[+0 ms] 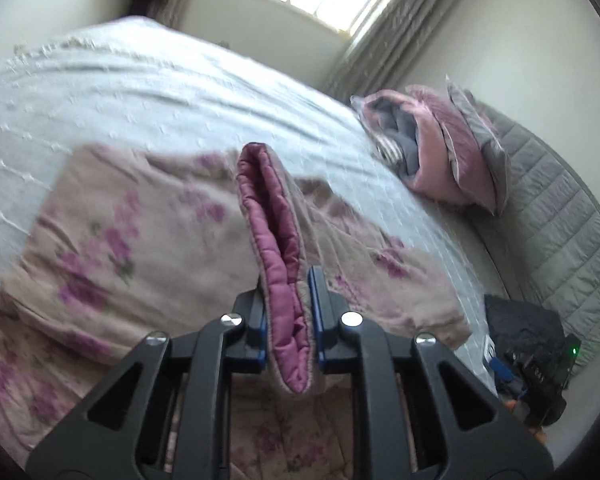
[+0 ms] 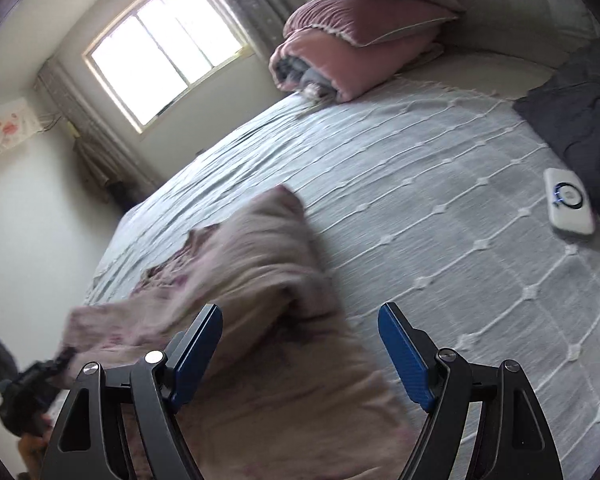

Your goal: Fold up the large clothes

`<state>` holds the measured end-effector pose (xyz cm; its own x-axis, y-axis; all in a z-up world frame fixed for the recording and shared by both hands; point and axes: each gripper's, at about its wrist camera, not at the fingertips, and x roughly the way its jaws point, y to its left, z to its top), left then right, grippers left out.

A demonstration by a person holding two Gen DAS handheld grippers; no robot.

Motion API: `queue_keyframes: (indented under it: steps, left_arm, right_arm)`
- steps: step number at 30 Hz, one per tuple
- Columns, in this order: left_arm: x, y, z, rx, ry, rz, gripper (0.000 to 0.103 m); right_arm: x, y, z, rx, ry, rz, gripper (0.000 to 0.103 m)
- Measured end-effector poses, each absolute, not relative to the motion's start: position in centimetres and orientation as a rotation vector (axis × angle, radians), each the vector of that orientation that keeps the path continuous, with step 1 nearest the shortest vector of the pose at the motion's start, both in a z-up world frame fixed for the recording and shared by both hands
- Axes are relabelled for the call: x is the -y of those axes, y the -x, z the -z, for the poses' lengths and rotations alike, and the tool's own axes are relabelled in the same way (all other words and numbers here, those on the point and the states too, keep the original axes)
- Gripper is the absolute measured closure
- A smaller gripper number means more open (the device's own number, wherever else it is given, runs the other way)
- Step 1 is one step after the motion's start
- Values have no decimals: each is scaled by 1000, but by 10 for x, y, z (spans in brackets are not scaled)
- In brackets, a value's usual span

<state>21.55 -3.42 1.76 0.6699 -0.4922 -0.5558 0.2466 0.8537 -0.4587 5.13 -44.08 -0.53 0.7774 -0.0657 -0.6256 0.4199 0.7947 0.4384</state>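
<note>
The left gripper pinches a doubled magenta-lined edge of the floral garment lying on the bed, apparently to carry a fold, while the right gripper hovers wide open, empty.

Matt black plastic on left gripper and right gripper, with textured blue pads and shiny metal bolts. Quilted garment: soft floral cloth outside, glossy maroon satin lining at 12 o'clock. Woven, ridged bedspread. Smooth white plastic device at 3 o'clock.
</note>
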Motion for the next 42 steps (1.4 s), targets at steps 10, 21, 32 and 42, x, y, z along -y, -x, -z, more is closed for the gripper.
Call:
queue_keyframes:
  steps: [10,21,32,42]
  left_arm:
    - [14,-227,22,-804,262,239,57]
    - [24,-244,51,-907,125,248,43]
    - [-30,-184,8,-1006,212,274,14]
    - [-103,-114,19,-1165,258,313,13]
  right_arm:
    - [441,-60,7,-640,-520,309,22]
    - [443,-87,55,-779,-537,333,22]
    - [431,-37,31,-775,-635,233,19]
    - [401,18,38,-936,-583,79,18]
